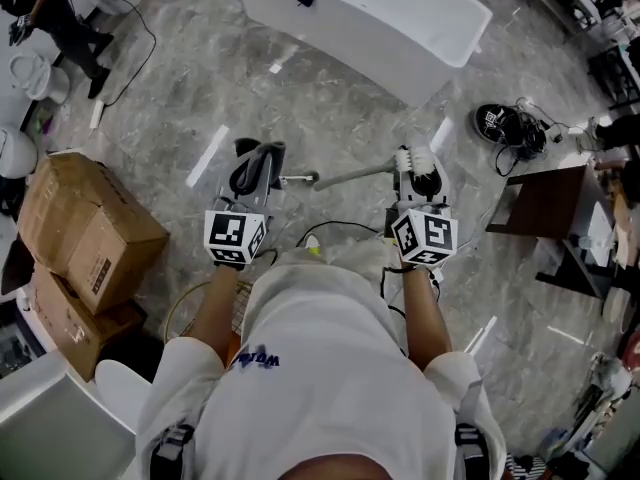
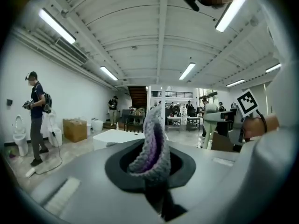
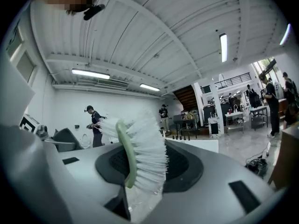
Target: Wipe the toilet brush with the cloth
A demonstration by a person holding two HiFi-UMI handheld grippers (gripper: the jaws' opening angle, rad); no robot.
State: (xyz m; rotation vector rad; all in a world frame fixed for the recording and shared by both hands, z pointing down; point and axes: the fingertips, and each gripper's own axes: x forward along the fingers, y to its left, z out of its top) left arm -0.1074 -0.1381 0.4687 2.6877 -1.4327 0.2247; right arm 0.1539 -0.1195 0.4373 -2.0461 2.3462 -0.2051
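The toilet brush [image 1: 423, 161] has white bristles, and its grey handle [image 1: 352, 176] points left towards the other gripper. My right gripper [image 1: 420, 173] is shut on the brush head. In the right gripper view the bristles and their pale green spine [image 3: 125, 153] stand up between the jaws. A grey knitted cloth [image 1: 255, 164] is bunched in my left gripper [image 1: 252, 176], which is shut on it. The left gripper view shows this cloth [image 2: 152, 143], grey with a purple inside, rising from the jaws. Cloth and brush are apart, with the handle tip close to the left gripper.
Marbled grey floor lies below. A long white tub [image 1: 370, 8] is ahead, cardboard boxes [image 1: 90, 228] at the left, a dark table [image 1: 545, 203] at the right. Cables and a black device [image 1: 505, 123] lie on the floor. A person [image 1: 60, 18] stands far left near toilets.
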